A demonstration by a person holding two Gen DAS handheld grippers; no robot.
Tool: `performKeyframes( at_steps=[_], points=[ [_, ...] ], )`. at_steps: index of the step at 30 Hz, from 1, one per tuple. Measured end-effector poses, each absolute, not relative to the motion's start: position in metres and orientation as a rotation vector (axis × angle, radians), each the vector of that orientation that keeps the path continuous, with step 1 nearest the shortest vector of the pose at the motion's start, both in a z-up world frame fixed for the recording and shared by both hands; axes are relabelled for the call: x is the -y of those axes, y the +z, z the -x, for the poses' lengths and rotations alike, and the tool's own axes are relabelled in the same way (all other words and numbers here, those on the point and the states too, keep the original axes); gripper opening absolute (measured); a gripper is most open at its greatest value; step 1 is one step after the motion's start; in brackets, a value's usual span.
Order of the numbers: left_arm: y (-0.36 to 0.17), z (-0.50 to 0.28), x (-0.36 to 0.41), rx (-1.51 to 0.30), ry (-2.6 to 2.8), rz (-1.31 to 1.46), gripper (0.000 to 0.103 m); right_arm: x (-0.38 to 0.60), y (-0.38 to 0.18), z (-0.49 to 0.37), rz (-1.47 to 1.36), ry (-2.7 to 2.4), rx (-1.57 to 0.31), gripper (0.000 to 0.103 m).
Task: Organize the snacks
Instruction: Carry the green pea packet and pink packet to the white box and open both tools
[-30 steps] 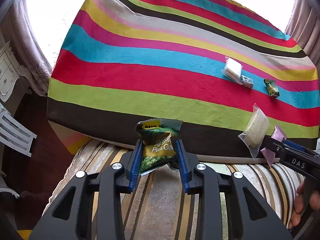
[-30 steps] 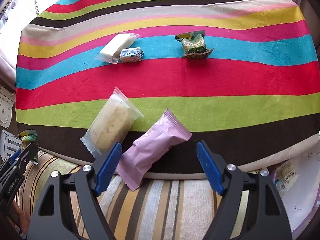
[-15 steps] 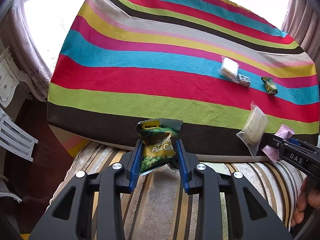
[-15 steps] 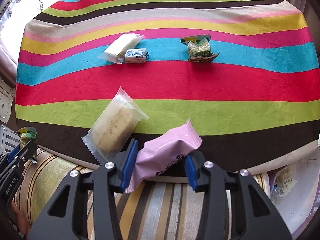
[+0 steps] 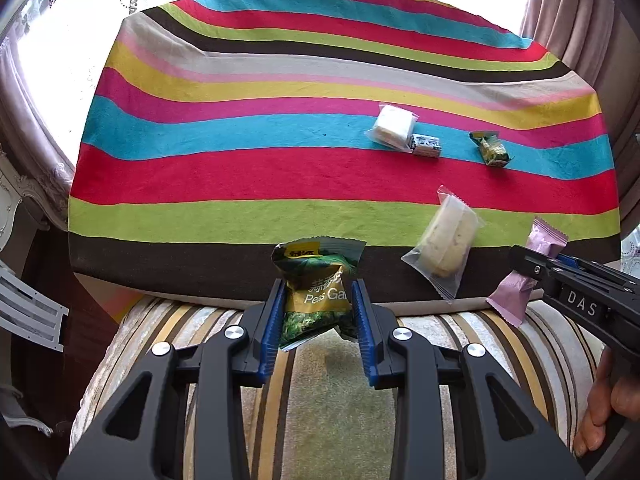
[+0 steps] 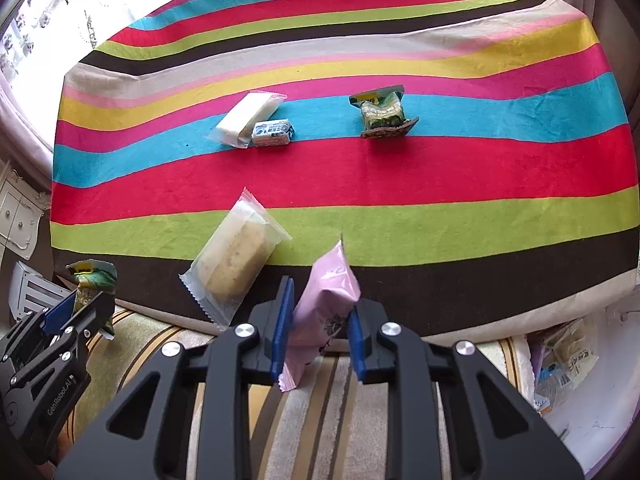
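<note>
My left gripper (image 5: 319, 322) is shut on a green pea snack bag (image 5: 316, 292), held above the striped cushion at the table's near edge; it also shows in the right wrist view (image 6: 90, 280). My right gripper (image 6: 318, 328) is shut on a pink snack packet (image 6: 326, 300), lifted off the table edge; it also shows in the left wrist view (image 5: 532, 276). On the striped tablecloth (image 6: 440, 168) lie a clear-wrapped pastry (image 6: 236, 258), a white bar (image 6: 248, 118), a small blue-white candy (image 6: 273, 133) and a second green pea bag (image 6: 382, 116).
A striped cushion (image 5: 320, 400) lies under both grippers in front of the table. A bag with more packaged snacks (image 6: 568, 364) sits at the lower right. A white cabinet (image 6: 18, 216) stands to the left. Curtains (image 5: 580, 12) hang behind the table.
My right gripper closed on the pink packet and lifted it, tilting it upright. My left gripper pulled back and rose a little, still holding the green pea bag.
</note>
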State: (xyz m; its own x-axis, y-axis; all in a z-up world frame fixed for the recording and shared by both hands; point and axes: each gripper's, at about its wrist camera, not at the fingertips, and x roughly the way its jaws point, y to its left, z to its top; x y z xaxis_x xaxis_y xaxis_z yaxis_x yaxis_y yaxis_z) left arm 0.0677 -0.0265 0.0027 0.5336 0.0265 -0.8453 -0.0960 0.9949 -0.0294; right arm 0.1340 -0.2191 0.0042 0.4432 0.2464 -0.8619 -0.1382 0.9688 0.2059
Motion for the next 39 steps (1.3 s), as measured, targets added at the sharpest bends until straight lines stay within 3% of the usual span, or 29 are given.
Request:
performKeyframes(
  at_steps=[13, 39],
  points=[
    [0.008, -0.065, 0.058, -0.994, -0.021, 0.087, 0.031, 0.263, 0.020, -0.109, -0.166, 0.211, -1.046, 0.021],
    [0.024, -0.059, 0.198, -0.945, -0.269, -0.067, 0.031, 0.396, 0.017, -0.063, -0.318, 0.069, -0.979, 0.020]
  ],
)
